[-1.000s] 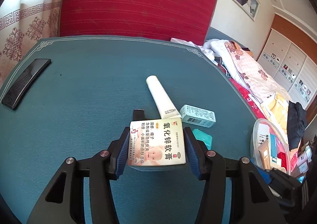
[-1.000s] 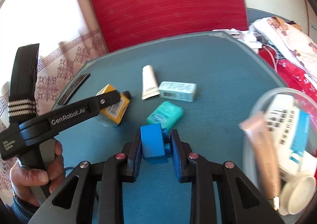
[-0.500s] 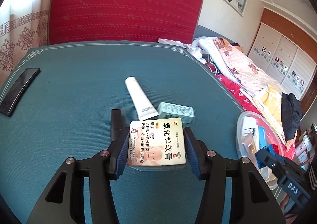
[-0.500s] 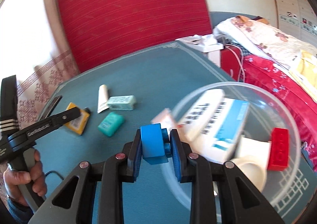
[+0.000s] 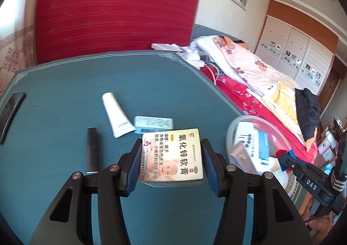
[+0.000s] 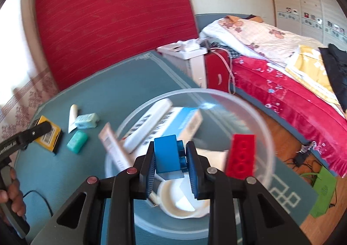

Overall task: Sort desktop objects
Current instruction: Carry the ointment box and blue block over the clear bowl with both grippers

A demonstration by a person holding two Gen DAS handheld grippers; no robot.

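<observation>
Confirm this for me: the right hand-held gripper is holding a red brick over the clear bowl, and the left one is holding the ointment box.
One detail is wrong. The right wrist view shows the right hand-held gripper clamped on a blue brick, not a red one; the red brick already lies in the clear bowl. The rest stands: the left hand-held gripper holds the ointment box.

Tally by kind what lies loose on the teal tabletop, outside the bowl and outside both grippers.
Tubes: 1, the white tube
Small boxes: 2, the pale blue box and the teal pack
Sticks: 1, the black stick
Flat devices: 1, the black flat device near the table's edge
Total: 5
</observation>
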